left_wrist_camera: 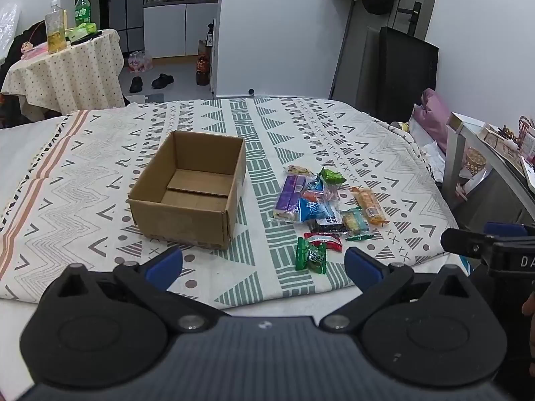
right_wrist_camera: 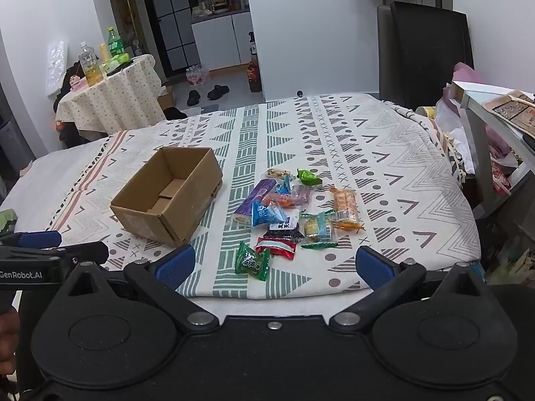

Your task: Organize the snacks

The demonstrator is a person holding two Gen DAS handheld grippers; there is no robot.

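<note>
At the left sits an open brown corrugated cardboard box point(left_wrist_camera: 190, 188), flaps gone, its floor bare, resting on a patterned cream-and-green woven cloth point(left_wrist_camera: 260, 133) spread over the bed. To its right, well apart from the box wall, lies a loose heap of small snack packets point(left_wrist_camera: 321, 207): a purple glossy bar wrapper point(left_wrist_camera: 290, 197), crinkly blue sachets, a long orange biscuit sleeve point(left_wrist_camera: 369, 205), and nearest the edge a green foil candy packet point(right_wrist_camera: 252, 262) beside a red one point(right_wrist_camera: 277, 246).

The left gripper point(left_wrist_camera: 264, 265) hangs short of the cloth with its blue pads spread wide, nothing between them; the right gripper point(right_wrist_camera: 274, 265) is likewise wide apart and empty, low over the near edge.

The risks, as I judge them: the foil wrappers look slippery and flat, so a pinch may skid off or snag the soft cloth instead. The packets overlap, so lifting one could drag neighbours off the edge. The light box could slide if a jaw knocks its wall
</note>
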